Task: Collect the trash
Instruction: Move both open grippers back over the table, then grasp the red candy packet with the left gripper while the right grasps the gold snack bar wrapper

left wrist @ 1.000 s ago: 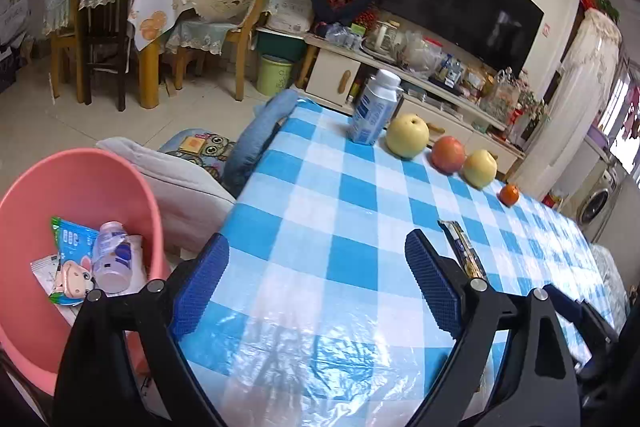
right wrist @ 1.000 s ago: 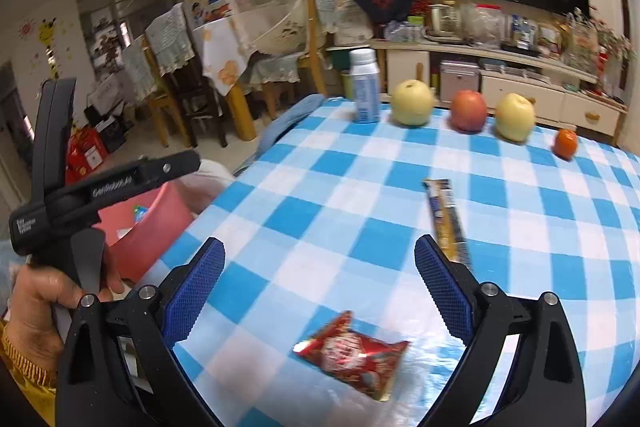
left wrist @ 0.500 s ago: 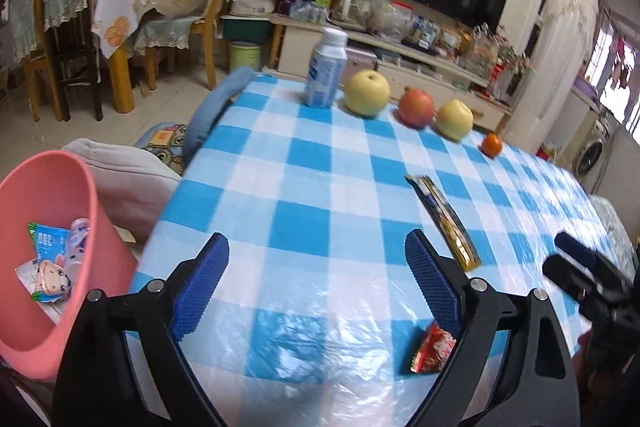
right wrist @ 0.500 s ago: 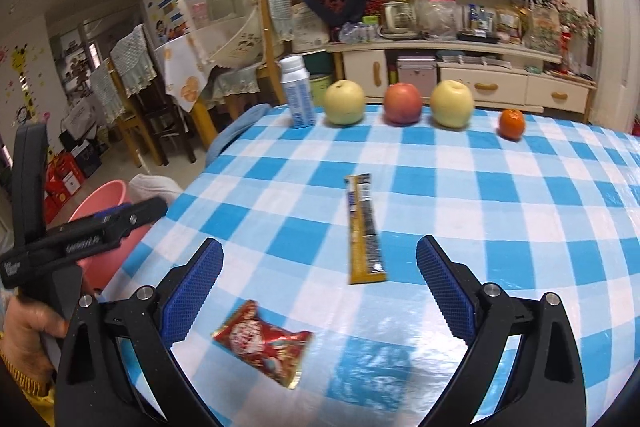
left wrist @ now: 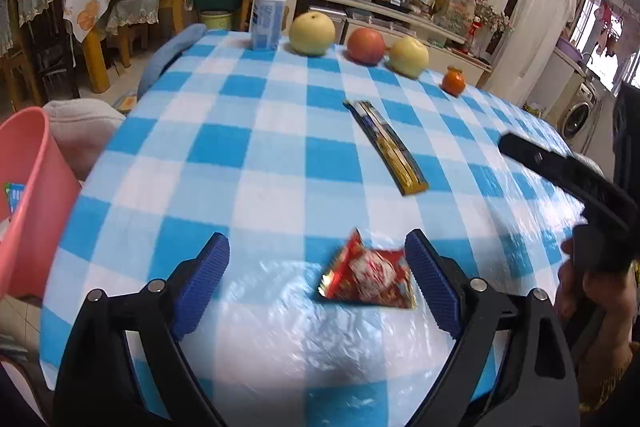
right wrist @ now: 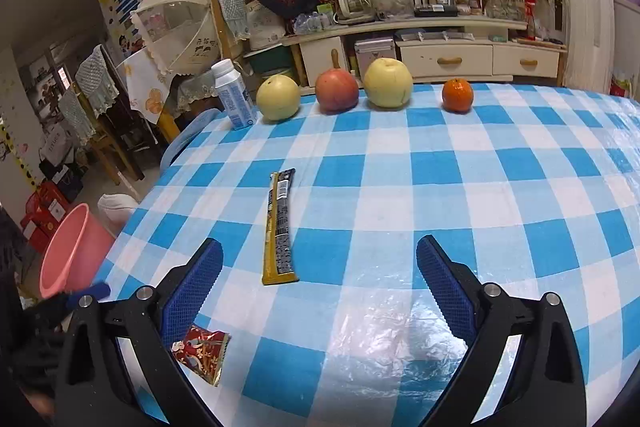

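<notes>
A table [right wrist: 500, 187] fills the middle of the room. Along its far edge, left to right, stand a bottle [right wrist: 234, 95], a pear [right wrist: 278, 97], an apple [right wrist: 337, 91], a second pear [right wrist: 388, 83] and an orange [right wrist: 457, 95] set a little apart. Nearer the middle lies a long wrapper [right wrist: 280, 227], lengthwise toward the fruit. Closer still, near the front edge and left of it, lies a crumpled snack packet [left wrist: 368, 277]. A bin [right wrist: 70, 251] stands on the floor off the table's left side. Behind the table runs a low cabinet [right wrist: 460, 57].
</notes>
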